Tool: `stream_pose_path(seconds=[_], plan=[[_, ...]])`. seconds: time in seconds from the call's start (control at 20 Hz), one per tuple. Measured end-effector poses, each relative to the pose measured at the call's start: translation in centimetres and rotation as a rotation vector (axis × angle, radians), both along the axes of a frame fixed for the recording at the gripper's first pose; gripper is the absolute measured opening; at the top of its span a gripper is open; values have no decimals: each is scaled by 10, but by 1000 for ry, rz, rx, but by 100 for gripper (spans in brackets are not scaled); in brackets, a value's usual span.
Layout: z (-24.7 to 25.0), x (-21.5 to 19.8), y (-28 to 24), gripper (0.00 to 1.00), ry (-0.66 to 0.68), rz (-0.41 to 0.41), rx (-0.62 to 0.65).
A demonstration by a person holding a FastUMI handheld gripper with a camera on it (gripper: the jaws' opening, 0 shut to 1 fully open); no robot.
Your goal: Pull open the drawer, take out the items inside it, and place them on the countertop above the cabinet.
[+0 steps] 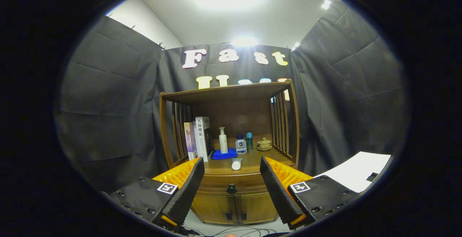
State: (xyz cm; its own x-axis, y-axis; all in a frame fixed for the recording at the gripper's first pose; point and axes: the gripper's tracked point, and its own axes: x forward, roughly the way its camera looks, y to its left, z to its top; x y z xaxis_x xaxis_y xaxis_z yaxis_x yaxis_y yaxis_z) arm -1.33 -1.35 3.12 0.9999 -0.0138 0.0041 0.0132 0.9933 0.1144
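Note:
A wooden cabinet (pixel 231 128) stands ahead against the black cloth wall. Its drawer (pixel 231 186) under the countertop is closed, with a dark round knob (pixel 231 189) on its front. A white tube (pixel 236 163) lies on the countertop (pixel 252 163) near the front edge. My gripper (pixel 232 170) is open, held back from the cabinet. The drawer knob and the tube show in the wide gap between the fingers (pixel 187 190), well beyond their tips. Nothing is held. What is in the drawer is hidden.
At the back of the countertop stand books (pixel 198 139), a white pump bottle (pixel 223 141) on a blue cloth (pixel 224 154), two small bottles (pixel 241 145), and a cup on a saucer (pixel 264 144). Two lower doors (pixel 234 208) sit below. A white surface (pixel 357 170) lies right; cables (pixel 234 231) on the floor.

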Motion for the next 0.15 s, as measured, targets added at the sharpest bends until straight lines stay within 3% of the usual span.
stream_pose_path(seconds=[0.15], plan=[[-6, 1, -1, 97, 8, -7, -16]])
